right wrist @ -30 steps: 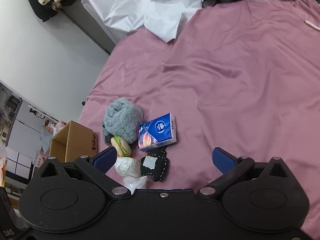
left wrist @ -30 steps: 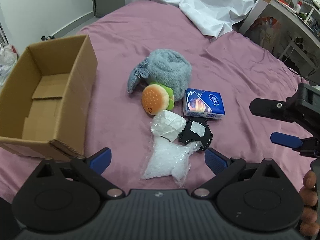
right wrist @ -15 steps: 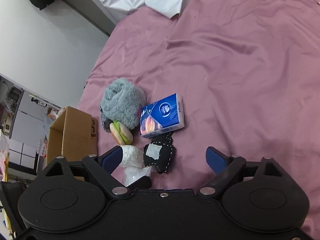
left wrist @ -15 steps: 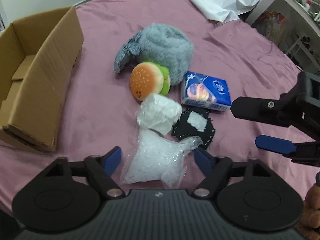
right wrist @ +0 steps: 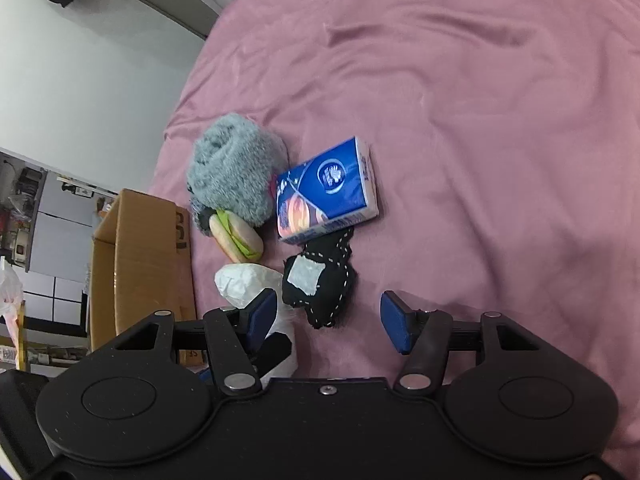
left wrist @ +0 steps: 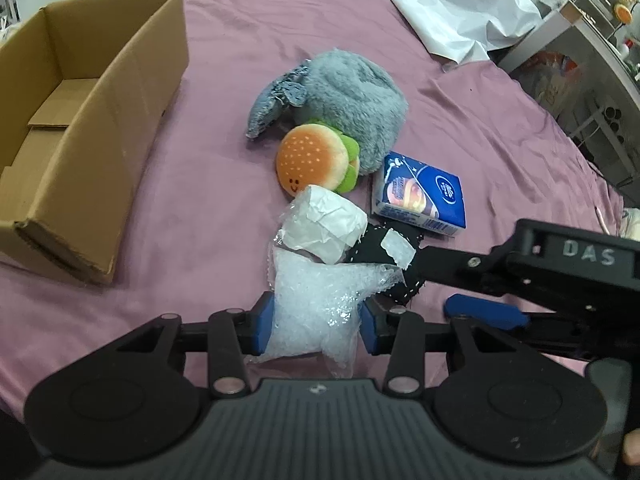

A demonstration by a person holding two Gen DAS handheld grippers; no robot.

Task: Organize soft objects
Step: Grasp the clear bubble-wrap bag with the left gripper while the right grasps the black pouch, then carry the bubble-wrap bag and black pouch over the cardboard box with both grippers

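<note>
On the pink bed lies a heap: a grey plush (left wrist: 348, 96), a burger plush (left wrist: 312, 160), a blue tissue pack (left wrist: 424, 196), a white paper bundle (left wrist: 324, 228), a black stitched pouch (left wrist: 372, 248) and a clear bubble-wrap bag (left wrist: 316, 304). My left gripper (left wrist: 317, 322) is closing, and its blue pads meet both sides of the clear bag. My right gripper (right wrist: 328, 322) is closing too. The near end of the black pouch (right wrist: 320, 288) lies between its pads with gaps on both sides. It reaches in from the right in the left wrist view.
An open cardboard box (left wrist: 132, 92) stands on the bed left of the heap, its inside bare. A crumpled white sheet (left wrist: 452, 4) lies at the far end. A shelf unit (left wrist: 592, 60) stands beyond the bed's right edge.
Both grippers came down toward the heap and their jaws narrowed. The left pads now reach the clear bag's sides, and the right pads straddle the black pouch.
</note>
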